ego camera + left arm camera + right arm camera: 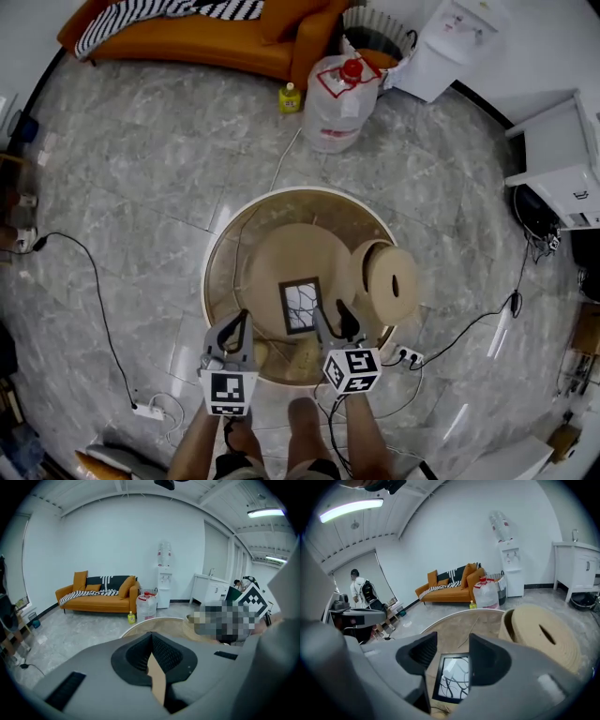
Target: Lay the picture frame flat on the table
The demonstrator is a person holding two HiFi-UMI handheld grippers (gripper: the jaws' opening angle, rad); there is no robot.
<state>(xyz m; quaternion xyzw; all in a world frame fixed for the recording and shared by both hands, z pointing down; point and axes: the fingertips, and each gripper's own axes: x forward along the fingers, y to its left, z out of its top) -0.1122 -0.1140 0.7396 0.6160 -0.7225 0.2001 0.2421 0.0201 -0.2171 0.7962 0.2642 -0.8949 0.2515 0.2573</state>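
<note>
The picture frame (301,306), black with a white picture of dark branches, lies flat on the round wooden table (228,246), near its front edge. In the right gripper view the frame (452,678) shows just past and between my jaws. My right gripper (331,320) is open and hovers at the frame's near right corner, holding nothing. My left gripper (243,323) is shut and empty, above the table's front left, a little left of the frame. Seen in the left gripper view, its jaws (151,636) meet at the tips.
A large tan roll (389,281) lies on its side on the table's right part, close to the frame. Beyond the table stand a big water bottle (337,101), an orange sofa (206,37) and a water dispenser (450,42). Cables and a power strip (150,410) lie on the floor.
</note>
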